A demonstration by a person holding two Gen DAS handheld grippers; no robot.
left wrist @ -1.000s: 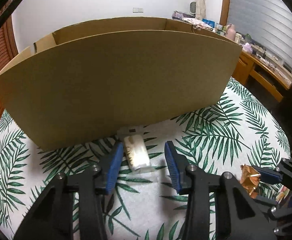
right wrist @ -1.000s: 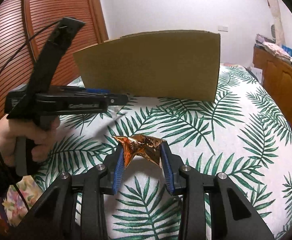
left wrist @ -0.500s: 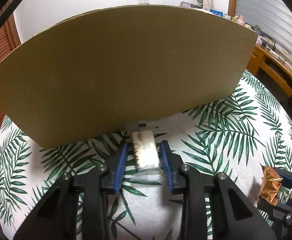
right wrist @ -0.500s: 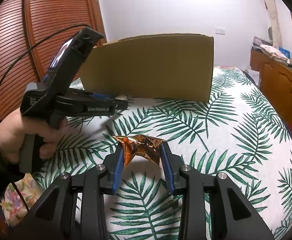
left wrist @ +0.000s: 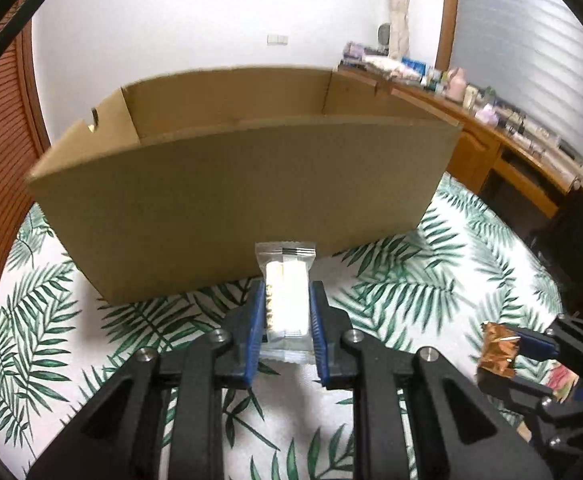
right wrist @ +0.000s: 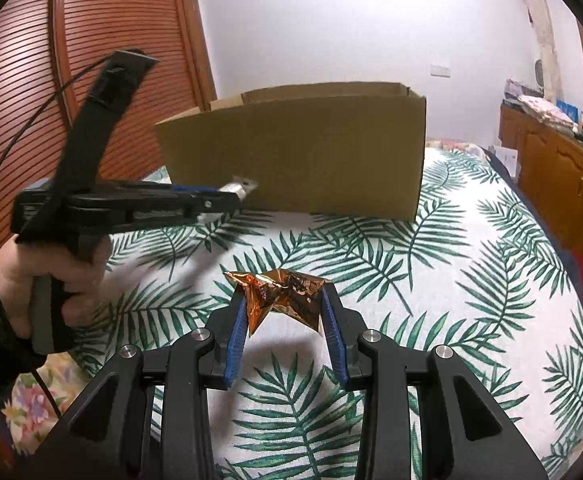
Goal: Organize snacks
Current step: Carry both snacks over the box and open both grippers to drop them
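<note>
My left gripper (left wrist: 286, 300) is shut on a white snack bar in a clear wrapper (left wrist: 286, 300) and holds it above the cloth, just in front of the open cardboard box (left wrist: 231, 196). It also shows in the right wrist view (right wrist: 227, 194), with the bar's end (right wrist: 245, 184) close to the box's near wall (right wrist: 299, 156). My right gripper (right wrist: 285, 308) is shut on a crumpled copper foil snack (right wrist: 283, 294), held above the cloth, right of the left gripper. The foil snack shows at the right in the left wrist view (left wrist: 497, 350).
The table has a white cloth with green palm leaves (right wrist: 431, 280). A wooden slatted door (right wrist: 31, 60) is on the left. A wooden sideboard with clutter (left wrist: 511, 148) runs along the right. A floral cloth (right wrist: 31, 396) lies at the table's near left edge.
My left gripper closed on the white snack bar and lifted it off the cloth, so the box's inside now shows. My right gripper kept hold of the foil snack.
</note>
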